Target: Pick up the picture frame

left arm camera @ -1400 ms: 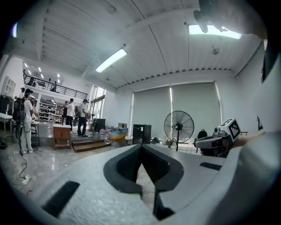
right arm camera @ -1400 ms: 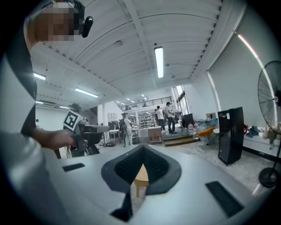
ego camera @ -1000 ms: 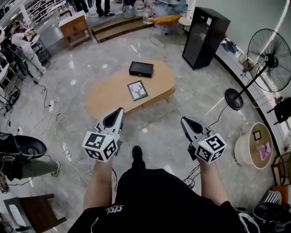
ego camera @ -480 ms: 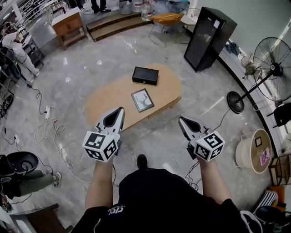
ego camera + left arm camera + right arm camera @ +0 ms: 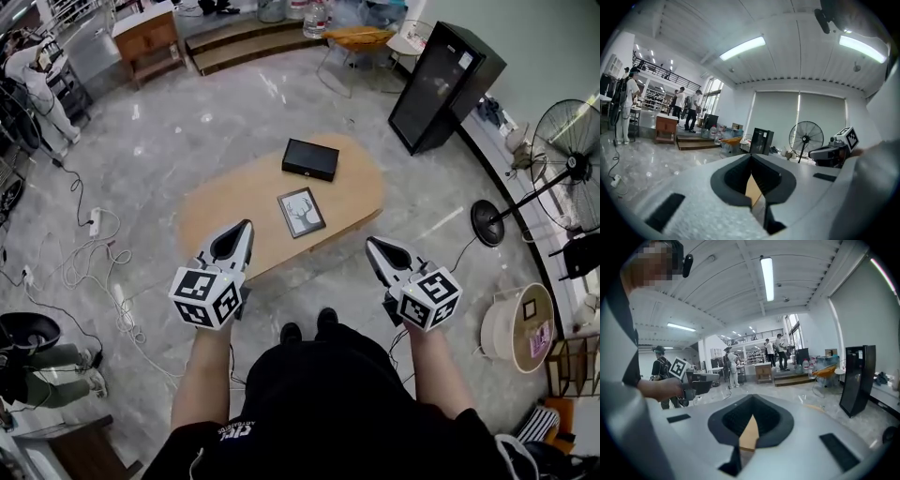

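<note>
The picture frame (image 5: 302,212), dark-rimmed with a deer drawing, lies flat on the oval wooden table (image 5: 225,202) in the head view. A black box (image 5: 310,159) sits on the table just beyond it. My left gripper (image 5: 247,226) is shut and empty, held over the table's near edge, left of the frame. My right gripper (image 5: 369,243) is also shut and empty, over the floor to the frame's near right. Both are well short of the frame. In each gripper view only a sliver of the wooden table (image 5: 753,190) (image 5: 750,433) shows past the shut jaws; the frame is hidden there.
A tall black cabinet (image 5: 445,86) stands beyond the table's right end. A standing fan (image 5: 562,155) and a round tub (image 5: 520,323) are at the right. Cables (image 5: 94,272) trail over the marble floor at the left. People (image 5: 28,75) stand far left.
The person has walked toward the table, so it and the frame sit nearer and lower in the head view. Both grippers came forward with the body and stayed shut.
</note>
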Demonstrator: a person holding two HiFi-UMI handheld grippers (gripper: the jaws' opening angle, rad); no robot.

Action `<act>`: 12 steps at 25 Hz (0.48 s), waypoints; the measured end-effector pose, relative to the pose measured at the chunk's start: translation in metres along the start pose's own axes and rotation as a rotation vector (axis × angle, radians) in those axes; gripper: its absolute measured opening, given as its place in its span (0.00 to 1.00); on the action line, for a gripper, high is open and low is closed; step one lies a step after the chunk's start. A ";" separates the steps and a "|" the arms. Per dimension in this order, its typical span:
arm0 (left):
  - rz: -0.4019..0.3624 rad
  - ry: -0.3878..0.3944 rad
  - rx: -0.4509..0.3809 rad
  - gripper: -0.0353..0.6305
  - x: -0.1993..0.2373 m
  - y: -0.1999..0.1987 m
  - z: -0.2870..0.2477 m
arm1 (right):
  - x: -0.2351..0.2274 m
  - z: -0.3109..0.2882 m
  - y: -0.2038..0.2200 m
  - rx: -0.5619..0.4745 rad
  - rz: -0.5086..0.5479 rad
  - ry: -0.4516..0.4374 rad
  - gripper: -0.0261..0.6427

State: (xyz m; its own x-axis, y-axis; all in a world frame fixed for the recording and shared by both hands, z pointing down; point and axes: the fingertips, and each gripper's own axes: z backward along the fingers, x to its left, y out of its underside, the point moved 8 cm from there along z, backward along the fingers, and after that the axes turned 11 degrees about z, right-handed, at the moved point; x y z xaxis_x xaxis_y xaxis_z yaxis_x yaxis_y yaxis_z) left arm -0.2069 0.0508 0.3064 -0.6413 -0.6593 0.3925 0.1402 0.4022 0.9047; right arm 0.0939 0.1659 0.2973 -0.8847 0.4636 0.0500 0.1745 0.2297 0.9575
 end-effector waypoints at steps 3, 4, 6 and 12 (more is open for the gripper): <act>0.007 -0.007 0.013 0.07 0.009 -0.004 -0.021 | -0.018 -0.013 0.004 -0.005 -0.022 0.001 0.05; 0.004 -0.005 0.015 0.07 0.010 -0.005 -0.030 | -0.027 -0.017 0.007 -0.005 -0.035 0.004 0.05; -0.005 -0.003 0.025 0.07 0.011 -0.009 -0.049 | -0.046 -0.027 0.011 -0.008 -0.059 0.004 0.05; -0.006 -0.040 0.059 0.07 0.026 -0.022 -0.122 | -0.120 -0.078 0.014 -0.011 -0.082 -0.041 0.05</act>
State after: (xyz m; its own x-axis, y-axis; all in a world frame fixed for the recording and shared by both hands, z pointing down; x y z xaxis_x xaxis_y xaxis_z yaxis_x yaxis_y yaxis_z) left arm -0.1342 -0.0528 0.3174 -0.6720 -0.6364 0.3787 0.0917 0.4359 0.8953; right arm 0.1684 0.0470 0.3267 -0.8772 0.4784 -0.0401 0.0972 0.2588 0.9610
